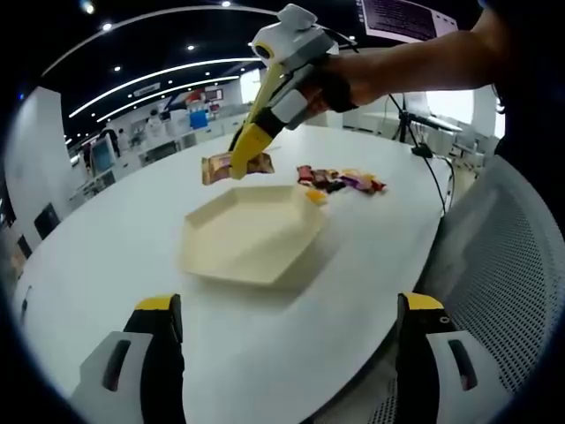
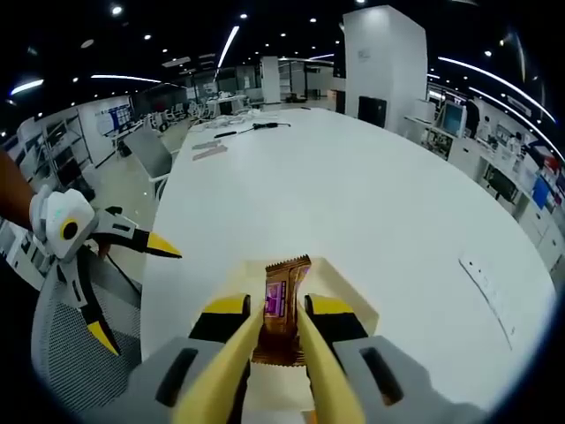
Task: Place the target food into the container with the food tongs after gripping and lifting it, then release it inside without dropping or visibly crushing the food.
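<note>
Your right hand-held gripper [image 2: 281,329] drives yellow food tongs [image 2: 274,353], closed on a brown foil snack packet [image 2: 281,305].
The packet hangs above the cream hexagonal tray [image 1: 252,231] on the white counter [image 1: 124,238]; your left hand-held gripper [image 1: 287,331] waits, jaws apart.

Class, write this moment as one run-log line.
right gripper: shut on snack packet | position: above tray | left gripper: open, idle | other snacks: on table

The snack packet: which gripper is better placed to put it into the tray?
Right. The right gripper is shut on the snack packet, right above the cream tray. The left gripper hangs open and empty at the table's near edge.
</note>
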